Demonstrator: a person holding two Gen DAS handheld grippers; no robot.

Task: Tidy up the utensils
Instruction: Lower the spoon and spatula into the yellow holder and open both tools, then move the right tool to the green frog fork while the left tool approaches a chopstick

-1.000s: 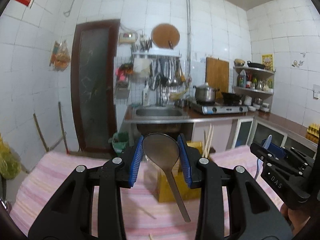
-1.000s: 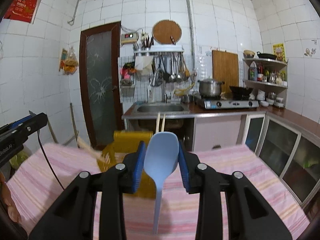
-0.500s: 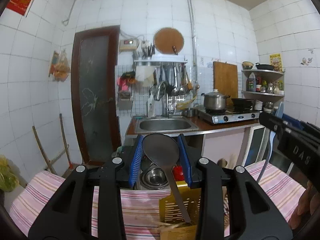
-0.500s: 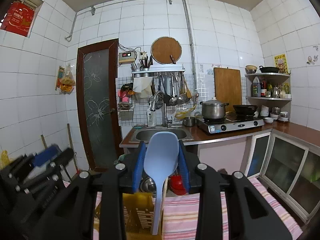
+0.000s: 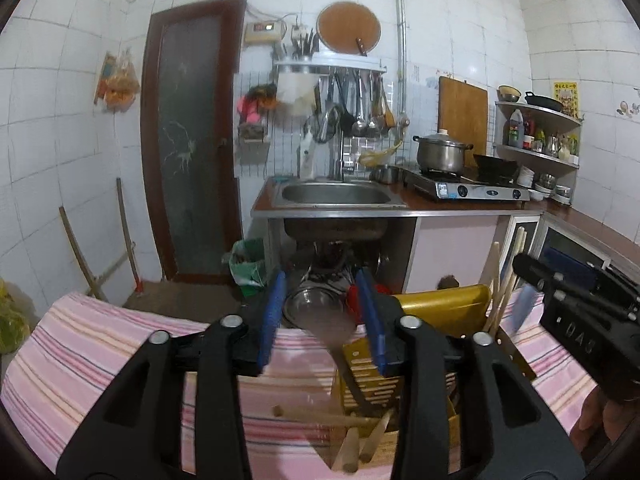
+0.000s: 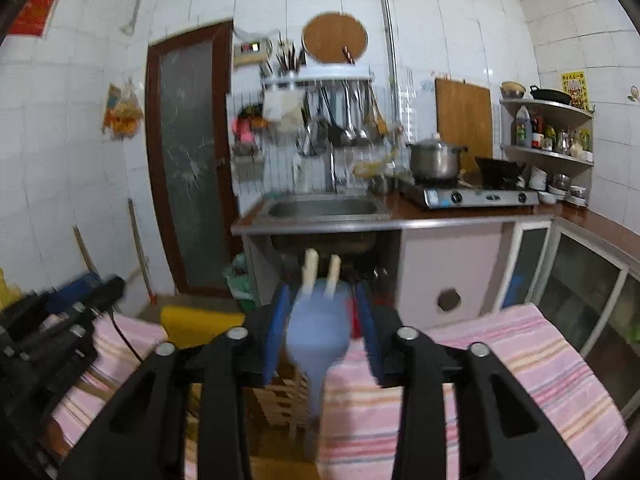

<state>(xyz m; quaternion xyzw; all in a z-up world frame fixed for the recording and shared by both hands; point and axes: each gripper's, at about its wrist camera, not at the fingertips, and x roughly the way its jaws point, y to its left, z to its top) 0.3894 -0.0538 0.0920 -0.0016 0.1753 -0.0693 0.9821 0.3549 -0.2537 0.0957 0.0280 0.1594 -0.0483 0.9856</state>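
Tiled kitchen, striped desk [image 5: 100, 344]: both my tongs now releasing.
Left tongs [image 5: 322, 320] and right tongs [image 6: 322, 328] are opening; grey spoon [image 5: 328, 320] and blue spoon [image 6: 316, 332], clamped before, drop toward 6 o'clock into the yellow holder [image 5: 444, 308].

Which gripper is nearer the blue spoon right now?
Right. The blue spoon sits between the opening jaws of the right gripper, pads clear of it. The left gripper, also opening, straddles a grey spoon off to its left, over the yellow utensil holder.

Steel sink [image 5: 335, 193] was the landmark: pot [image 5: 440, 155] on stove [image 5: 466, 190] to its right, brown door [image 5: 192, 136] left, round board [image 5: 348, 29] above.
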